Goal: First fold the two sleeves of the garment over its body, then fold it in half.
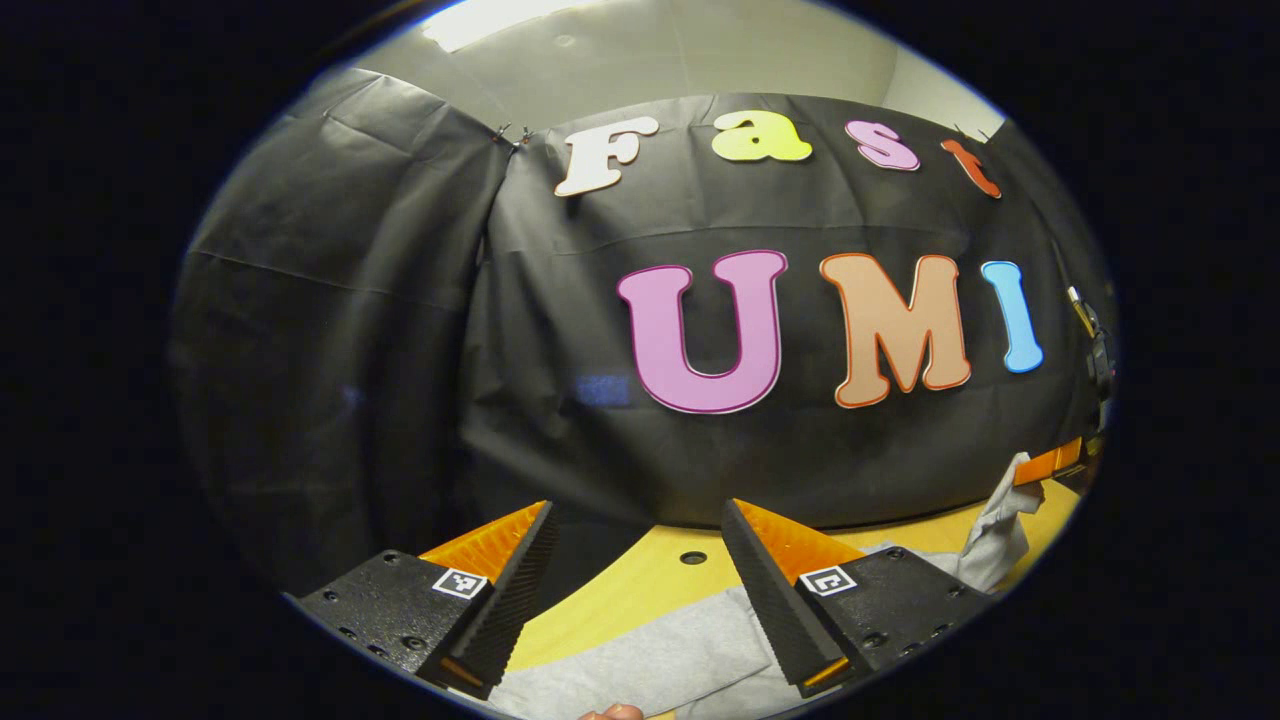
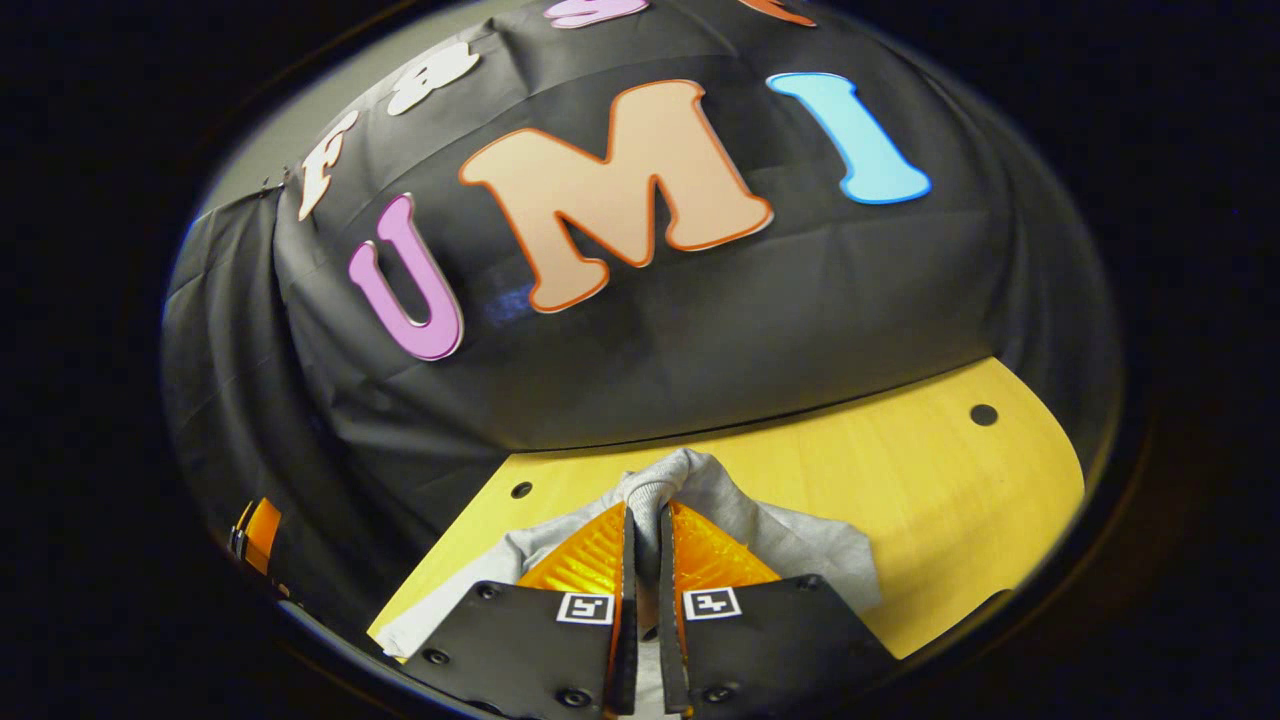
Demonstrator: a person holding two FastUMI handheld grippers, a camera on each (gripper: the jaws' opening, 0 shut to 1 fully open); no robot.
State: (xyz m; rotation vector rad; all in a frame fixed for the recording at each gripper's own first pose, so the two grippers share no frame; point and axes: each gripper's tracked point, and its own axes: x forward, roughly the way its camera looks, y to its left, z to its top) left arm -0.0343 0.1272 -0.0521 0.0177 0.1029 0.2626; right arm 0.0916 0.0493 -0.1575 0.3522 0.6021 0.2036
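A light grey garment (image 1: 650,660) lies on the yellow wooden table (image 1: 650,580). In the left gripper view, my left gripper (image 1: 640,520) hangs open above the garment's edge, nothing between its fingers. At the far right of that view the other gripper (image 1: 1050,465) holds up a bunch of grey cloth (image 1: 1000,525). In the right gripper view, my right gripper (image 2: 645,515) is shut on a fold of the grey garment (image 2: 680,475), likely a sleeve's cuff, lifted off the table (image 2: 900,480). More grey cloth (image 2: 810,550) spreads to either side beneath the fingers.
The booth's black cloth wall (image 1: 400,350) rises right behind the table's far edge. Small round holes (image 2: 984,414) mark the tabletop. A fingertip (image 1: 610,712) of a hand pokes in at the bottom of the left gripper view. Bare wood (image 2: 950,500) lies to the right of the garment.
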